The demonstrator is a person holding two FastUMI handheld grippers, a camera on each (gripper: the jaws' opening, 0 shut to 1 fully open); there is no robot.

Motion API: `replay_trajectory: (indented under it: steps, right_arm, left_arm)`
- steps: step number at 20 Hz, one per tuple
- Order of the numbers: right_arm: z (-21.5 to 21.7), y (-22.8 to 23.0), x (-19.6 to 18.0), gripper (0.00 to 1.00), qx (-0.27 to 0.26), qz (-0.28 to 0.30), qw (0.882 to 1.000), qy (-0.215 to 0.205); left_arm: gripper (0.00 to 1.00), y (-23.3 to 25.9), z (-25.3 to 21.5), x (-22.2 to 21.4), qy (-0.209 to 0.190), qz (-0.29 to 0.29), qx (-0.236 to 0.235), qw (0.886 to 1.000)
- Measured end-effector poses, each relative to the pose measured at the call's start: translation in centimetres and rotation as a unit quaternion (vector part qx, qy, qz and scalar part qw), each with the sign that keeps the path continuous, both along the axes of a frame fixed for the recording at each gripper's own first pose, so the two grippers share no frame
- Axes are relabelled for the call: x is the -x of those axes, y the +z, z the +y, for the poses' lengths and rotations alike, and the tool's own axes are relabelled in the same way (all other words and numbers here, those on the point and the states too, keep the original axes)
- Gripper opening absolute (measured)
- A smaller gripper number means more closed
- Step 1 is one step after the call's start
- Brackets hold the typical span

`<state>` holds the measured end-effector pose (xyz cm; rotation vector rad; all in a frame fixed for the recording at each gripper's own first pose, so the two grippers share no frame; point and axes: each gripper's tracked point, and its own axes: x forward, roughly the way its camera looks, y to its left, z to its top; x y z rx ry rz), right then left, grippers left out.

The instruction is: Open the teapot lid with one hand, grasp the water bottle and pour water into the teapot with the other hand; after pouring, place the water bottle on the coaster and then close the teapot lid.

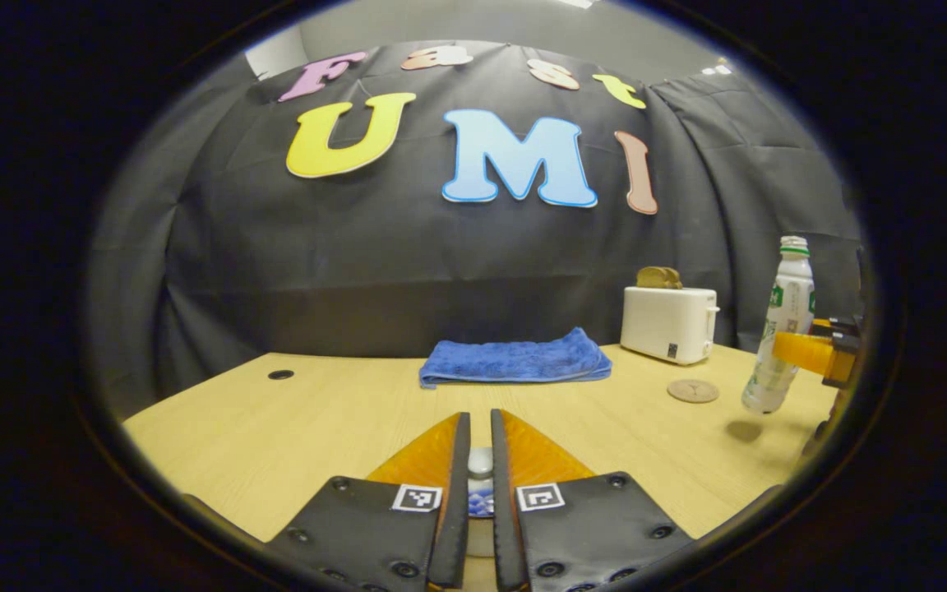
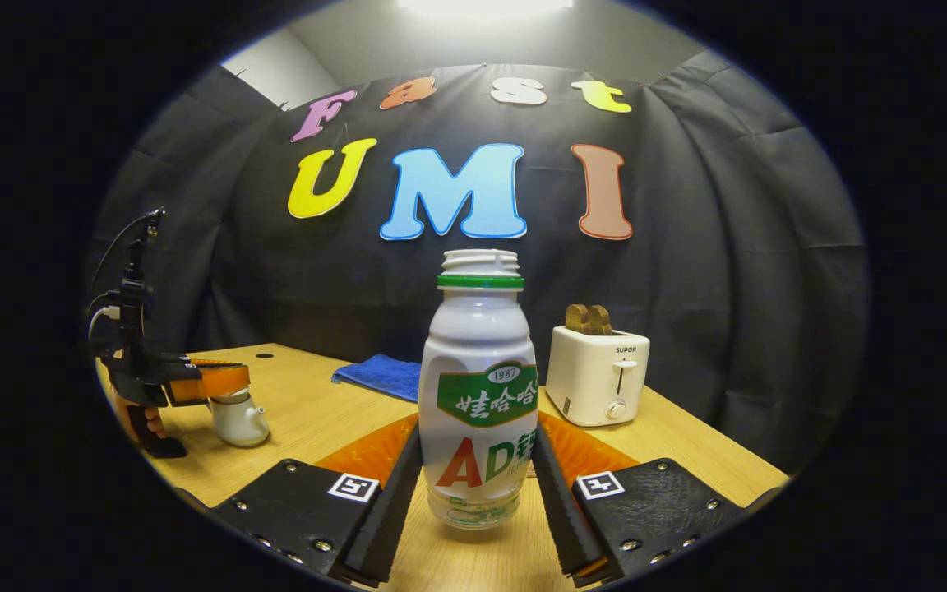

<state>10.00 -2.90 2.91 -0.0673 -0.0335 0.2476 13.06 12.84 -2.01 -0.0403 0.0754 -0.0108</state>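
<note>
Bottle (image 2: 478, 395): upright, uncapped, white with a green neck ring, clamped between the right gripper (image 2: 478, 485) fingers, lifted off the counter (image 2: 687, 444).
Left gripper (image 1: 480, 481): fingers narrow, closed on the lid knob (image 1: 480, 462) of the teapot (image 2: 237, 418).
Coaster (image 1: 693, 390): round, on the counter beside the toaster (image 1: 669, 323).
Towel (image 1: 515, 362): folded, blue, at the counter's back.

The right gripper (image 2: 480, 481) clamps an uncapped water bottle (image 2: 480, 395) upright. Far left, the left gripper (image 2: 223, 381) sits atop the teapot (image 2: 239, 418); a toaster (image 2: 597, 374) stands right.
</note>
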Motion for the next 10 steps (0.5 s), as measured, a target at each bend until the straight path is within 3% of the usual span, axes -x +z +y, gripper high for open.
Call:
replay_trajectory:
  steps: [3,9,10]
  right_arm:
    - [-0.1,-0.3,-0.2,0.73,0.003,0.003,1.000,-0.005]
    - [-1.9,0.5,-1.5,0.72,-0.006,0.005,0.999,-0.034]
    - [-2.2,0.6,-2.0,0.73,-0.014,0.010,0.999,-0.038]
  left_arm:
    - [0.29,0.0,0.7,0.3,0.004,-0.002,0.011,1.000]
    - [0.29,1.5,0.6,1.6,0.005,-0.021,0.024,0.999]
    - [0.37,2.4,0.4,2.0,0.004,-0.032,0.017,0.999]
